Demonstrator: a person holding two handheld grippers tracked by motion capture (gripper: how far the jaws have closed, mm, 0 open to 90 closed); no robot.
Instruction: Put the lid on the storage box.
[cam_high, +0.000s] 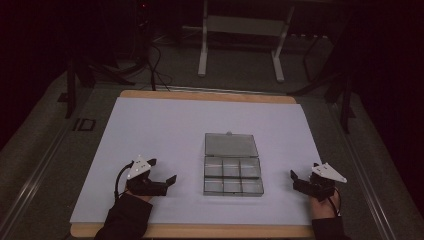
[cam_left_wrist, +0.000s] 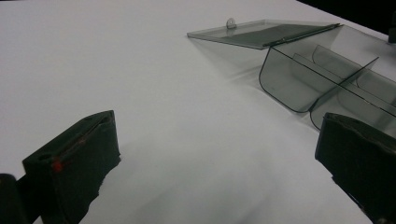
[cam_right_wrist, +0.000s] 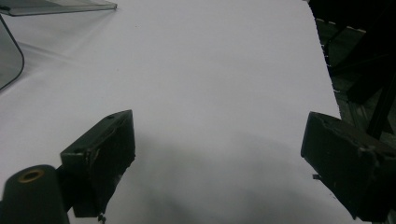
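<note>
Left hand-held gripper (cam_high: 162, 172) – jaws spread wide, nothing between them, resting low over the white surface (cam_high: 150, 130) near its front-left. From its own camera the left hand-held gripper (cam_left_wrist: 215, 158) frames bare sheet, with the box (cam_left_wrist: 327, 79) just beyond its right jaw, not touching.

Right hand-held gripper (cam_high: 303, 176) – jaws also apart and empty, sitting at the front-right edge of the surface. In its own view the right hand-held gripper (cam_right_wrist: 217, 158) looks across blank white; the box's corner (cam_right_wrist: 11, 56) and lid edge show at far left, well apart from the jaws.

Box (cam_high: 232, 179) – clear smoky plastic, centre of the surface between the two grippers, nearer the front. Lid (cam_high: 231, 144) is open, folded back flat away from the person, small tab at its far edge. Tray is divided into six compartments, two rows of three; they look empty.

Dark-sleeved forearms come in from the bottom. Beyond the surface: dim floor, cables, a white frame's legs (cam_high: 202, 55).
</note>
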